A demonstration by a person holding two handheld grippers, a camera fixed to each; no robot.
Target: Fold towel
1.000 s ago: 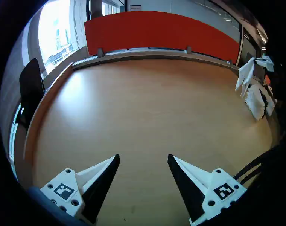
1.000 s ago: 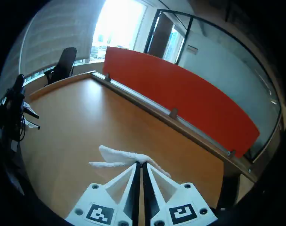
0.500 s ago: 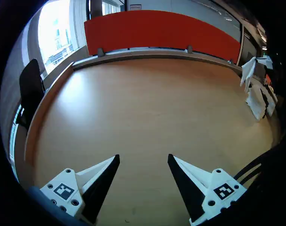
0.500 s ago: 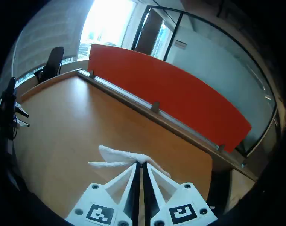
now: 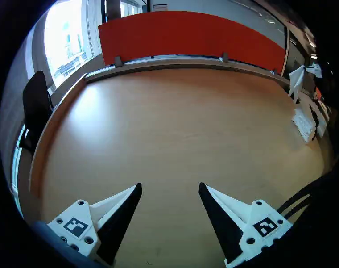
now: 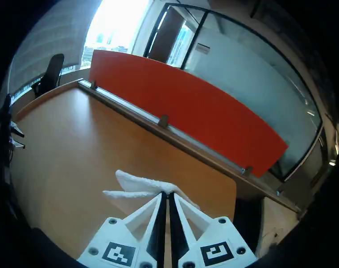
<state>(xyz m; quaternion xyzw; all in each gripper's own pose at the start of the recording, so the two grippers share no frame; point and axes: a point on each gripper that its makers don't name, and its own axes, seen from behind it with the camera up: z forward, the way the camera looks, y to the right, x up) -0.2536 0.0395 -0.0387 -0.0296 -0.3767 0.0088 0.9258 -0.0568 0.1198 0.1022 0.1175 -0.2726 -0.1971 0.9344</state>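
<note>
Right claw (image 6: 168, 195) swinging since second ago, red wall (image 6: 183, 107) now sitting more to left in right gripper view. Big wooden table (image 5: 169, 120) lying under both claws. Red wall standing along far edge. Black chair (image 5: 33, 102) sitting beside table. White towel (image 6: 138, 187) sticking out above table, pinched tight between right claw fingers. Left claw (image 5: 170, 185) hovering wide open, holding nothing.

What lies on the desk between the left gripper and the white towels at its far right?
Nothing: the left gripper view shows bare wooden desk between the open left gripper and the white towels.
</note>
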